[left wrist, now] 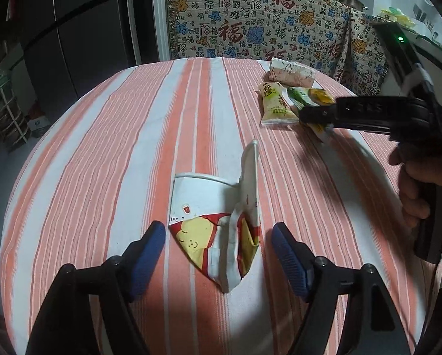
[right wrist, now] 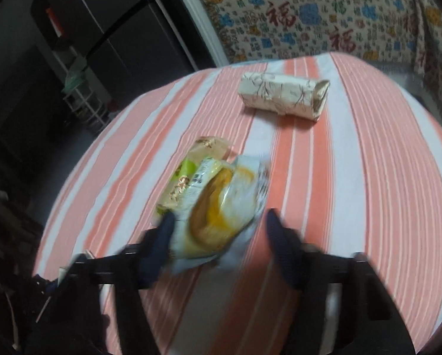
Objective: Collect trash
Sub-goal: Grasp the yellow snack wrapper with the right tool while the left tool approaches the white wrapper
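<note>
Left wrist view: left gripper (left wrist: pixel 218 248) standing open, straddling the crushed paper cup (left wrist: pixel 218 224) at lower centre, pads clear of it, cup's long axis running up the frame. Right wrist view: right gripper (right wrist: pixel 218 230) blurred, flanking the yellow snack wrapper (right wrist: pixel 218 207) at lower centre; unclear whether gripping.
</note>
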Available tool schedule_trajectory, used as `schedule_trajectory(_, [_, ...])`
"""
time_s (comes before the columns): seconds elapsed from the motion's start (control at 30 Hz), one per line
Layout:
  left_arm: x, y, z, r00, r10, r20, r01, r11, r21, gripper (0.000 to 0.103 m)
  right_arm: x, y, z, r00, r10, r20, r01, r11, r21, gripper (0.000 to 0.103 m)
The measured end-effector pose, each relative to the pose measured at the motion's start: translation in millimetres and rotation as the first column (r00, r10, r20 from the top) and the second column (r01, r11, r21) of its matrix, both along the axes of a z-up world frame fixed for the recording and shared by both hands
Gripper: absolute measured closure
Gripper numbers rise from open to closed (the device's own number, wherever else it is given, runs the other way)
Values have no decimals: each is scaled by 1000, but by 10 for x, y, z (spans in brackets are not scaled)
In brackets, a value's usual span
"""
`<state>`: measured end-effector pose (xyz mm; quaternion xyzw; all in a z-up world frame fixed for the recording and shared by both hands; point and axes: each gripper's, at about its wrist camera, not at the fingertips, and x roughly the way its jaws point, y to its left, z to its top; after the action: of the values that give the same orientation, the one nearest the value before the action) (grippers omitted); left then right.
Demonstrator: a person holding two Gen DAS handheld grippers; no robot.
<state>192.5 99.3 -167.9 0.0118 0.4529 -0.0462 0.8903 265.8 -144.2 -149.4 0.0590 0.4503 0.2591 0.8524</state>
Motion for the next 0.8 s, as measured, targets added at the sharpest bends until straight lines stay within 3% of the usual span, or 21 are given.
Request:
schedule_trajectory(0.07, [-2,1,2,1000,0,0,0,1000,1,27,-159,-51,68,999,43,7,-43,999,-26,64])
schedule_trajectory(0.2, [-11,-16,5,1000,2,0,-2,1000,2,27,-768,-151,264,987,137,79,-116,967,-228,65])
schedule_trajectory(0.3, [-17,-21,6,1000,2,-1,-2,1000,3,27,-1204,-235,228,978,188,84,-161,952,-259,63])
schedule_trajectory(0.37, [-17,-23,8,1000,2,-1,-2,1000,5,26,-1324,-273,113,980,179,88,-151,953,-261,55])
schedule_trajectory(0.43, [-13,-19,6,1000,1,-1,-1,1000,4,26,-1335,-302,-3,984,147,96,-118,958,-260,31])
schedule_trajectory(0.8, [-64,99,25,998,-58,1,58,996,-61,27,-1233,-220,-99,984,144,106,-112,958,-263,15])
